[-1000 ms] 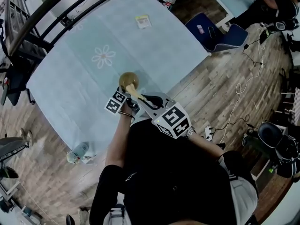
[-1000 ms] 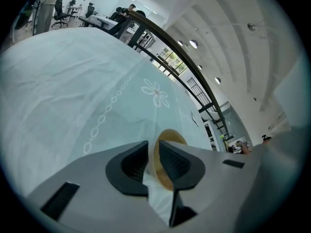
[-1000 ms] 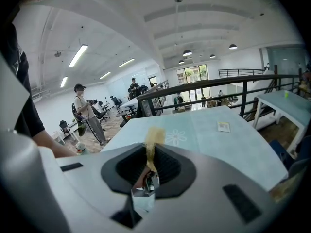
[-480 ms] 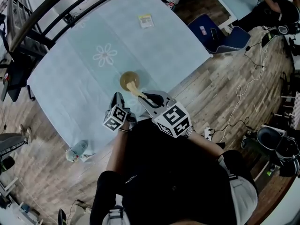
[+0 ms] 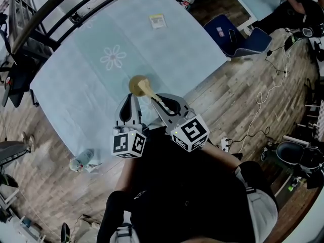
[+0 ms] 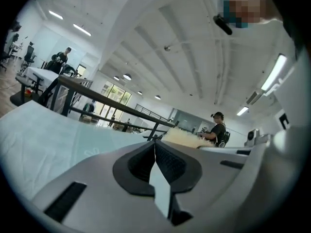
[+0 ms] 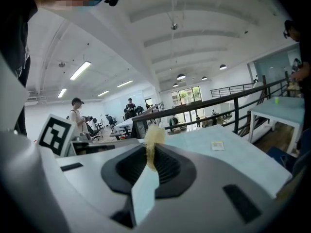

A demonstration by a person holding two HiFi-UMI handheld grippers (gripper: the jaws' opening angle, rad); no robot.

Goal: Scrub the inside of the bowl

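Head view: a small round ochre bowl point(image 5: 134, 86) sits on the pale blue cloth-covered bench point(image 5: 76, 75). A pale straw-coloured scrub brush point(image 5: 147, 90) lies with its long axis slanting, bristle end pointing into the bowl, handle running back to the right tool point(image 5: 154, 97), which is clenched on it. The left tool point(image 5: 130, 98) hangs just beside the bowl, apart from it.

Left gripper view: the left tool point(image 6: 155, 145) is clenched on nothing; a fuzzy pale mass point(image 6: 182, 137) shows past its tips, hard to make out.

Right gripper view: the right tool point(image 7: 148, 152) grips the brush point(image 7: 154, 135), bristles pointing away; the tool's body hides the bowl.
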